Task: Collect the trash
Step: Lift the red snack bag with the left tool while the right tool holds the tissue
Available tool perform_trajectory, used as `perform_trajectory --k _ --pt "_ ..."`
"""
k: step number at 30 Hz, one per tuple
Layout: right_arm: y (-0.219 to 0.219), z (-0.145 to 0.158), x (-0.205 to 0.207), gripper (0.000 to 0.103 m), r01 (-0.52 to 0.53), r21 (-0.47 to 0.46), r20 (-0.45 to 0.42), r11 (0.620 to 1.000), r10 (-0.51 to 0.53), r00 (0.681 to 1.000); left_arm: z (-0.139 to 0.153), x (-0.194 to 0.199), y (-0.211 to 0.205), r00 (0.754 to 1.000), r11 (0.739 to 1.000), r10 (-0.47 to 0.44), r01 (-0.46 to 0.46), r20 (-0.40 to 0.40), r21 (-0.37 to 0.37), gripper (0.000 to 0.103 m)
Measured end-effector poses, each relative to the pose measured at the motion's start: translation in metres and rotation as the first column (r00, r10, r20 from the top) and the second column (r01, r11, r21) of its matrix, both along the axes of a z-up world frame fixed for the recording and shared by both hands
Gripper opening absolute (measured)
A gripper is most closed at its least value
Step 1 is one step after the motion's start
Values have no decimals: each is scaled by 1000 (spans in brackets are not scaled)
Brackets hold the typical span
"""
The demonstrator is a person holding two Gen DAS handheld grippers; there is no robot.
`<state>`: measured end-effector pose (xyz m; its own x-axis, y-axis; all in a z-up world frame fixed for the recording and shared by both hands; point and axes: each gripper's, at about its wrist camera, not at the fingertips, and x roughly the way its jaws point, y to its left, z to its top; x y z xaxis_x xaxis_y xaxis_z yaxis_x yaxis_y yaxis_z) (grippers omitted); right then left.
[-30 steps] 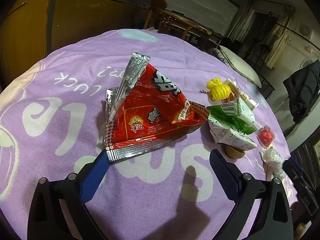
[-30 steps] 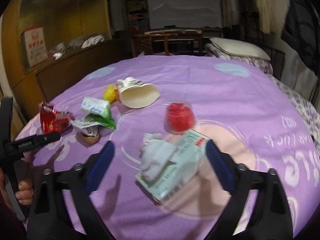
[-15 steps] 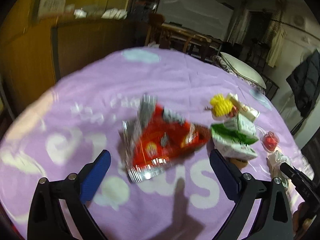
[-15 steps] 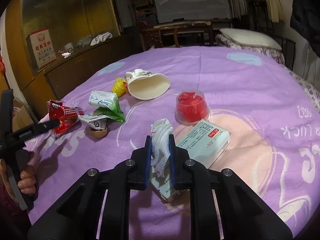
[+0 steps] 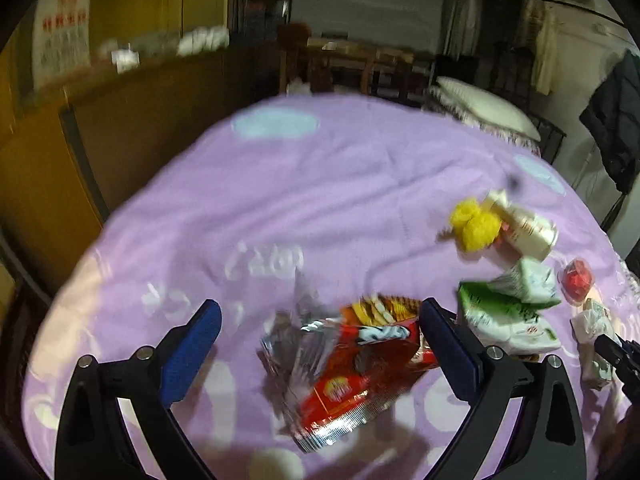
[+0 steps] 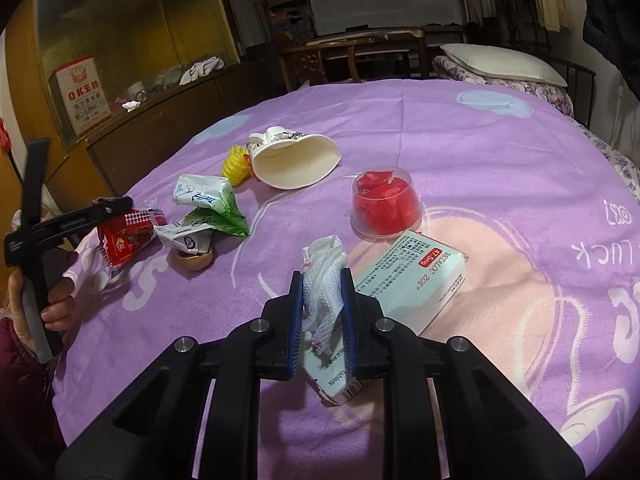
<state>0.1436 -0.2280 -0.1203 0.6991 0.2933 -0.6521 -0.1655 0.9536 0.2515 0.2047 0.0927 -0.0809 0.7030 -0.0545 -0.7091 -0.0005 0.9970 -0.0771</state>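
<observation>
My right gripper (image 6: 322, 284) is shut on a crumpled white tissue (image 6: 324, 276), held just above a pale green medicine box (image 6: 412, 280). My left gripper (image 5: 320, 320) is open; a red and silver snack wrapper (image 5: 352, 372) lies on the purple cloth between its fingers, touching the right one. That wrapper also shows in the right wrist view (image 6: 124, 236) under the left gripper (image 6: 112, 208). More trash lies around: a green and white carton (image 6: 208, 216), a yellow ball (image 6: 236, 164), a tipped paper cup (image 6: 296, 160), a clear cup of red wrappers (image 6: 384, 208).
The round table has a purple cloth (image 6: 480, 152). A brown nut shell (image 6: 192, 260) lies by the carton. A wooden cabinet (image 6: 120, 80) stands left, chairs (image 6: 360, 56) and a bed with a pillow (image 6: 504, 64) behind.
My right gripper closed on the white tissue and lifted it slightly. My left gripper moved forward, so the red snack wrapper now sits between its open fingers.
</observation>
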Motion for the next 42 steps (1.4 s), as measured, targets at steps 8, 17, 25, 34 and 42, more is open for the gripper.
perform_trajectory --k 8,17,25,34,42 --pt "0 1 0 21 0 -4 4 1000 0 1000 -23 -44 -10 986 989 -132 124 -97 -85 97" --pt "0 1 -1 22 -1 -1 8 1000 1 1000 -5 -70 -16 980 979 -196 194 -27 -53 97" --pt "0 1 -1 22 0 -1 8 1000 0 1000 -18 -67 -30 977 978 -208 208 -50 -4 71" --pt "-1 14 -16 19 -5 14 99 1000 3 995 16 -82 -18 978 972 -209 210 17 -111 24" --pt "13 55 -48 18 -50 29 208 998 43 977 69 -131 7 980 977 -183 190 79 -98 24"
